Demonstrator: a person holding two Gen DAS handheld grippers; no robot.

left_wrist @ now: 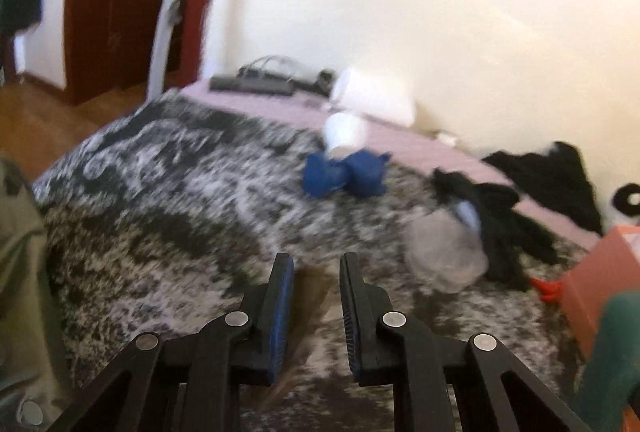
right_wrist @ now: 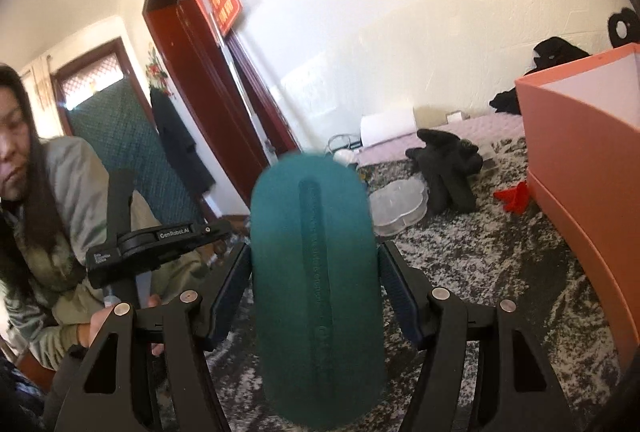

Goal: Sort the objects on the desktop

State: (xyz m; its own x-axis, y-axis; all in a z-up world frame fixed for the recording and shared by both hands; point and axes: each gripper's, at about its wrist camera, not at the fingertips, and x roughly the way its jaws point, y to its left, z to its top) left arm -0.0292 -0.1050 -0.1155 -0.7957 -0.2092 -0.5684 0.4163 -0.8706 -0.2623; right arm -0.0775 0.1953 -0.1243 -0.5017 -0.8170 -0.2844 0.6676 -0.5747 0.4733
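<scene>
My left gripper (left_wrist: 314, 268) hangs above a grey-and-black mottled cover (left_wrist: 180, 199). Its jaws are narrow, with a thin brown flat thing (left_wrist: 308, 312) pinched between the blue pads; the blur hides what it is. My right gripper (right_wrist: 314, 248) is shut on a teal oval case (right_wrist: 316, 272), with a pad pressing each long side. The case stands lengthwise and blocks the middle of the right wrist view. An orange open box (right_wrist: 580, 159) stands close on the right, also visible as the orange box (left_wrist: 592, 292) in the left wrist view.
On the cover lie a blue cloth bundle (left_wrist: 344, 171), a white cup (left_wrist: 344, 133), a clear plastic dish (right_wrist: 400, 205), black gloves (right_wrist: 448, 167) and a small red item (right_wrist: 514, 195). A white roll (right_wrist: 386, 129) lies by the wall. A person sits at left.
</scene>
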